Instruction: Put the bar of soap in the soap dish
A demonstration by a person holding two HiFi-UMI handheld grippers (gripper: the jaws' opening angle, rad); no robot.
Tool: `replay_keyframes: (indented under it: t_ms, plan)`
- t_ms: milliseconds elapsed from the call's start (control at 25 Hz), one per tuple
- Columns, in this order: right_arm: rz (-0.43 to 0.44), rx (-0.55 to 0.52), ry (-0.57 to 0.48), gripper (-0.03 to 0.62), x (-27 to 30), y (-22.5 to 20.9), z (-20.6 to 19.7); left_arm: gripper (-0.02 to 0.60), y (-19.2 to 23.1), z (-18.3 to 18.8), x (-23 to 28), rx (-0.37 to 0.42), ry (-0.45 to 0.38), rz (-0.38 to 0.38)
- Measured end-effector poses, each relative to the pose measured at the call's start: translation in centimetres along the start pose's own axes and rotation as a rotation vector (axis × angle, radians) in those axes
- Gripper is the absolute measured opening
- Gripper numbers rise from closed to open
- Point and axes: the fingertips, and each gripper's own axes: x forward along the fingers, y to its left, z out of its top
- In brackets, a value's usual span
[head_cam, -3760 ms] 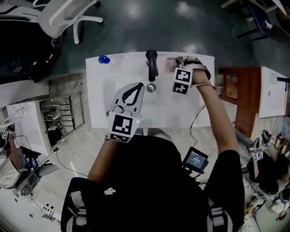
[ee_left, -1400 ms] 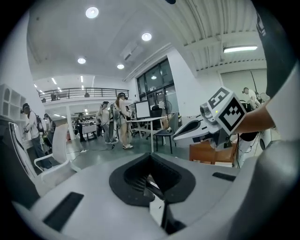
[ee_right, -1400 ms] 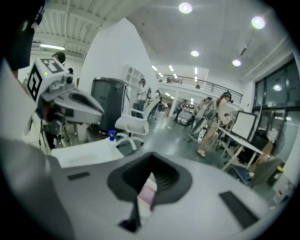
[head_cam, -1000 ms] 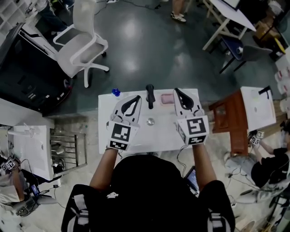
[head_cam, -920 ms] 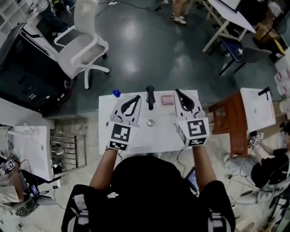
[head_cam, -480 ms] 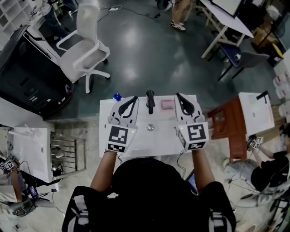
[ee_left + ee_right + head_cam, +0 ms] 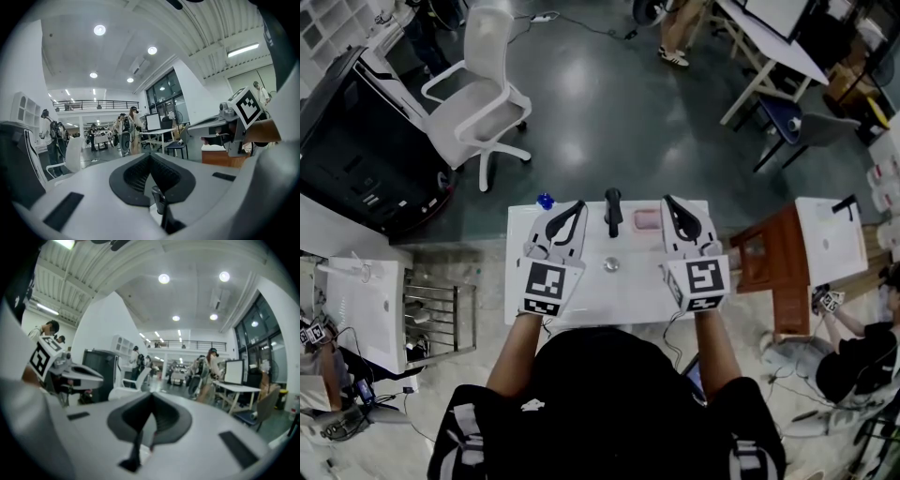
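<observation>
- As far as the head view shows, the pink bar of soap (image 7: 647, 220) lies in the soap dish (image 7: 636, 230) at the counter's (image 7: 623, 292) far edge; placing judged complete.
- Left gripper (image 7: 577, 206), right gripper (image 7: 668, 201): jaws closed, empty.
- Next: only withdrawal.

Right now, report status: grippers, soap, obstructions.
Left gripper shut, empty; right gripper shut, empty. Both over the sink. Pink soap lies in soap dish, right of faucet. Nothing in the way.

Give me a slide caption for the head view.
Left gripper and right gripper held shut over the sink, soap dish beside the faucet.
</observation>
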Motion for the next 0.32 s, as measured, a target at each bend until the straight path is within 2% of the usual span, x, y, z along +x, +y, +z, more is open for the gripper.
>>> replay_keyframes:
  t_ms: [320]
  plan:
    - [0.004,-0.01,0.0,0.034,0.53,0.2,0.17,0.021,0.37,0.12,0.09,-0.002,-0.002,0.002]
